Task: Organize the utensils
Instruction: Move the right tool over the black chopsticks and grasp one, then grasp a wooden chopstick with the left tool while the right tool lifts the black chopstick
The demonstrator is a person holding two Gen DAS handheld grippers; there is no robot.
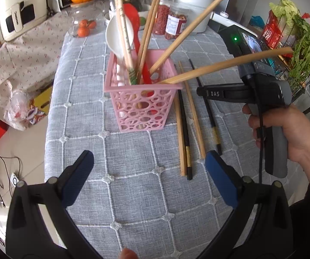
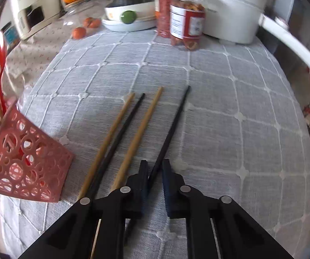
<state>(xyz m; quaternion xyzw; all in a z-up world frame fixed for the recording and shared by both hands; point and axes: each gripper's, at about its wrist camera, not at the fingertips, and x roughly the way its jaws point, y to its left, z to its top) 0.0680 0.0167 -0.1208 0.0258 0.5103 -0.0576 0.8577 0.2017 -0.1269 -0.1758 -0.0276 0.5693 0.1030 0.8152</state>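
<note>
My right gripper [image 2: 155, 168] sits nearly closed around, maybe not yet pinching, a black chopstick [image 2: 172, 127]; my left gripper [image 1: 148, 172] hangs wide open, empty. Basket [image 1: 142, 105] at twelve o'clock already holds several utensils; four chopsticks remain on the cloth [image 1: 133, 194].

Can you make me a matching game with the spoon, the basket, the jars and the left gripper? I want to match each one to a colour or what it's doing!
Things:
1. Spoon
2. Basket
3. Jars
4. Left gripper

Clues:
A. pink, with round holes
B. jaws wide open, holding nothing
C. white, standing in the basket
D. by the white pot

Pairs: 1-C, 2-A, 3-D, 4-B
</note>
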